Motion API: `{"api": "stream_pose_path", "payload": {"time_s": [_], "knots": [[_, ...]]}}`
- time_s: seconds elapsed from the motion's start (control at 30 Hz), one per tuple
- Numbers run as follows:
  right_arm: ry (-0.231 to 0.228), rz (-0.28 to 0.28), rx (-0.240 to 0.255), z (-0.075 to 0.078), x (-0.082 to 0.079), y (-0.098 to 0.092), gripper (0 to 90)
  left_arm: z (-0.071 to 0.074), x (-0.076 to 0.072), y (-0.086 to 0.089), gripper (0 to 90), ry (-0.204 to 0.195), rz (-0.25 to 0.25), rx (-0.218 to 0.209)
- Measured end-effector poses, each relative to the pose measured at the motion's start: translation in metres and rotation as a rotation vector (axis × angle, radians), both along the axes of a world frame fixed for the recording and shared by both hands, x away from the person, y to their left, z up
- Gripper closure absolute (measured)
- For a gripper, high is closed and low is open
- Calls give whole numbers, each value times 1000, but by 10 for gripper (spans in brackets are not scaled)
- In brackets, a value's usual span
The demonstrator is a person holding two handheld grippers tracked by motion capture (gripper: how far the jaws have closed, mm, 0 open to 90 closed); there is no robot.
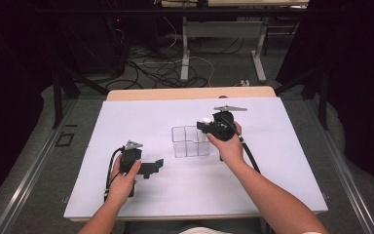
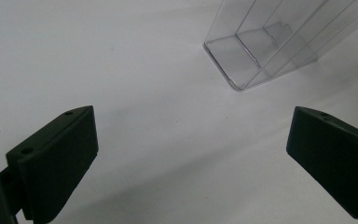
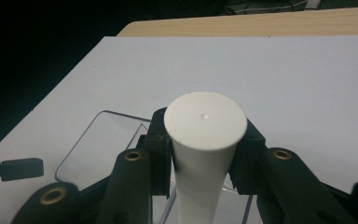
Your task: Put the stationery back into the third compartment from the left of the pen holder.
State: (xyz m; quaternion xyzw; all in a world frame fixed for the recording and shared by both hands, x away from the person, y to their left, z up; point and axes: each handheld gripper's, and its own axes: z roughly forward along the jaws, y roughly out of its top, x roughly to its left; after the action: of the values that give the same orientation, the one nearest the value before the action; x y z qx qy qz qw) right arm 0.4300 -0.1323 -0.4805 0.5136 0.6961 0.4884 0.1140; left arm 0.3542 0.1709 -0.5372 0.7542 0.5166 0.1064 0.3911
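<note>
White paper covers the worktop (image 1: 126, 122), and the work in hand appears to be setting a white cylinder into a clear compartmented box.

At the left, the left gripper (image 1: 157, 165) rests low over the sheet, held in the person's left hand (image 1: 124, 181). In the left gripper view its fingers (image 2: 56, 158) stand wide apart with nothing between them but bare paper; the box lies ahead of them, near but apart. This hand seems to have no part in the step yet, unless it is meant to steady the box.

In the middle stands the clear plastic box (image 1: 190, 142), upright on the sheet, its dividers visible through the walls. The compartments that can be seen look empty, so I judge that nothing has been placed yet.

At the right, the right gripper (image 1: 205, 127) hangs over the far right corner of the box, in the person's right hand (image 1: 230, 146). Its fingers (image 3: 161, 149) are closed on the white cylinder (image 3: 204, 140), pressing its sides just below the flat top. The cylinder stands upright, its lower end pointing down toward the box rim; whether it has entered a compartment I cannot tell.

So the pick-up is done and the carry is nearly done. Left to do, by my reading: lower the cylinder into a compartment, release it and withdraw.
</note>
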Motion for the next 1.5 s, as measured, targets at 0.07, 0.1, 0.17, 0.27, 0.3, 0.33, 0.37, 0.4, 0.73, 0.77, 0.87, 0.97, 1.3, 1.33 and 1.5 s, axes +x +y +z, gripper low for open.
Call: {"api": "stream_pose_path", "payload": {"time_s": [0.07, 0.1, 0.17, 0.27, 0.3, 0.33, 0.37, 0.4, 0.73, 0.77, 0.87, 0.97, 1.3, 1.33, 1.5], "knots": [[-4, 4, -2, -2, 0, -1, 655, 0, 0, 0, 20, 0, 1, 0], [-9, -1, -8, -3, 0, -1, 652, 0, 0, 0, 20, 0, 1, 1], [-10, -1, -11, -4, -1, -2, 619, 0, 0, 1, 20, 0, 5, 1], [-17, 5, 20, -4, -3, -4, 518, -1, 1, 2, 20, -1, 7, 1], [-21, 10, 31, -3, -4, -4, 489, -1, 1, 2, 20, 0, 10, -1], [-26, 12, 33, -1, -6, -5, 474, -1, 1, 2, 20, 0, 8, 0], [-32, 15, 29, 0, -8, -6, 464, 0, 1, 2, 20, -2, 8, 0], [-47, 17, 30, 2, -9, -7, 453, 0, 1, 2, 20, -2, 9, 1], [-20, 5, 58, 9, -24, -27, 293, 0, 2, 4, 20, -1, 19, -1], [-23, 9, 56, 9, -24, -30, 282, -1, 2, 4, 20, -1, 18, 0], [-10, 7, 55, 10, -27, -38, 263, -1, 2, 4, 20, 3, 20, 4], [-2, 12, 52, 11, -30, -46, 235, -1, 2, 4, 20, 2, 20, 1], [-57, -2, -66, 7, -43, -64, 116, 0, 2, 5, 25, -1, 24, 3], [-67, -1, -84, 6, -44, -66, 93, 0, 2, 5, 25, -1, 24, 2], [-75, -18, -130, -2, -49, -76, 18, 0, 2, 7, 25, -5, 27, 4]]}}
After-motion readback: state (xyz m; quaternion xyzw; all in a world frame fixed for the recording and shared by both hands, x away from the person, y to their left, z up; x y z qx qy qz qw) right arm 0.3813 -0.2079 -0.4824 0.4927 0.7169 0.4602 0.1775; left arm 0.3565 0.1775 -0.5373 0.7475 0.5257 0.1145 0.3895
